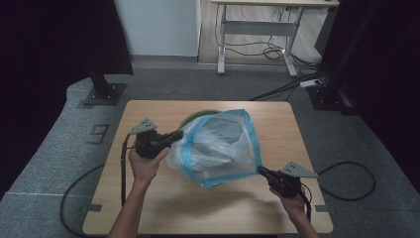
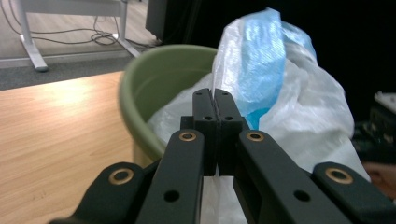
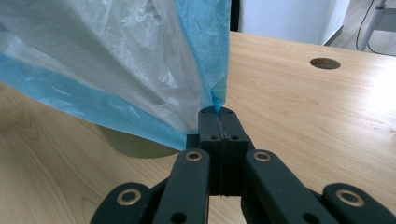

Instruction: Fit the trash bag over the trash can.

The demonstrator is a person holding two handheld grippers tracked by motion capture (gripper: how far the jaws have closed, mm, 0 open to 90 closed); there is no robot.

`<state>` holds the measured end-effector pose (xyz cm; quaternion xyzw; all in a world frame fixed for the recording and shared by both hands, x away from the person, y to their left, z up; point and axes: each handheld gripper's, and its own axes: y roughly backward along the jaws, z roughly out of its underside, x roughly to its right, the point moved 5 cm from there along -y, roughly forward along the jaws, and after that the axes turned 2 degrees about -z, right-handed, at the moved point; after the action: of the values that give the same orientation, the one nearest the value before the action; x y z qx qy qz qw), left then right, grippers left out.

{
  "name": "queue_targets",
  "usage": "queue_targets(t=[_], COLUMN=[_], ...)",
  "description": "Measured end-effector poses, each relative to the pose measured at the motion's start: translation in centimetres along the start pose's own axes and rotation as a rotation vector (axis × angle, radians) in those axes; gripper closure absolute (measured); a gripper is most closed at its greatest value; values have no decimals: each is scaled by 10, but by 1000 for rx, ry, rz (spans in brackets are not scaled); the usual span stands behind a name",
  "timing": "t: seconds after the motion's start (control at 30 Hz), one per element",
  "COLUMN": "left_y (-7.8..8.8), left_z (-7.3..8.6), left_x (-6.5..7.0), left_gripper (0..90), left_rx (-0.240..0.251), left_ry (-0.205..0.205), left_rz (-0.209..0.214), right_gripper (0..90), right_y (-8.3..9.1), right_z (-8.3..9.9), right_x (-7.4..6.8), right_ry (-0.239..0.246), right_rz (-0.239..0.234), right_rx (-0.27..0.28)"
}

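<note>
Two forearms rise from the six o'clock edge of the wooden table (image 1: pixel 163 198), each hand carrying a black two-jaw gripper toward a plastic bag held between them. The left hand (image 1: pixel 144 166), at about nine o'clock of the bag, aims the left gripper (image 1: pixel 177 134) toward three o'clock; its jaws are pressed together on a fold of the bag's white film, seen pinched flat between the pads in the left gripper view (image 2: pixel 214 105). The right hand (image 1: pixel 293 198), at about four o'clock of the bag, points the right gripper (image 1: pixel 260 170) toward ten o'clock, its jaws clamped on the bag's blue-edged corner, which the right gripper view (image 3: pixel 219 115) shows squeezed between the closed pads.

The bag (image 1: pixel 218 148) hangs stretched between the two grips at the table's centre, its mouth pulled into a wide, open frame. It is thin, translucent white plastic, crinkled, with a light-blue band running round the rim. Its lower part sits in a green bucket (image 1: pixel 190 119), whose rounded olive rim shows at the bag's eleven o'clock and, in the left gripper view (image 2: pixel 154 74), just past the jaw tips.

A round cable hole (image 3: pixel 325 63) pierces the tabletop at one o'clock of the right gripper's pads. A black cable (image 1: pixel 346 178) loops over the grey carpet at three o'clock, and a second desk (image 1: pixel 257 29) with trailing wires stands at twelve o'clock
</note>
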<state>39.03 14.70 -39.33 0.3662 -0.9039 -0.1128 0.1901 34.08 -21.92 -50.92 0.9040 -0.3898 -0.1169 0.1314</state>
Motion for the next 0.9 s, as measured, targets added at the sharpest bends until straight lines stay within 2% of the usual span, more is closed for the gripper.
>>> queue_targets(t=[0.27,0.37,0.5,0.57,0.63,0.67,0.7,0.77,0.8,0.83,0.9], left_y=[9,10,11,12,12,12,12,11,10,10,9], left_z=[-3,-2,0,1,1,1,0,0,0,0,0], left_x=[-18,-21,-22,-22,-22,-22,-21,-21,-21,-21,-21], left_gripper=[899,900,899,899,899,899,899,898,899,898,899], left_rx=[49,44,33,32,32,31,30,28,28,27,25], left_ry=[57,64,55,55,54,53,51,46,46,46,44], left_rz=[-31,-28,-28,-28,-26,-26,-25,-26,-26,-26,-27], right_gripper=[887,872,675,553,532,513,513,501,495,481,477], right_y=[-2,-1,4,16,18,25,25,27,27,22,20], right_z=[2,0,-6,-17,-20,-29,-29,-41,-46,-60,-64], right_x=[0,0,0,6,8,14,14,20,22,25,26], right_ry=[1,-2,24,25,23,-1,-1,-7,-3,-3,-9], right_rz=[-4,-1,1,15,14,20,20,25,27,14,8], right_rx=[-5,1,29,76,89,120,120,129,130,135,136])
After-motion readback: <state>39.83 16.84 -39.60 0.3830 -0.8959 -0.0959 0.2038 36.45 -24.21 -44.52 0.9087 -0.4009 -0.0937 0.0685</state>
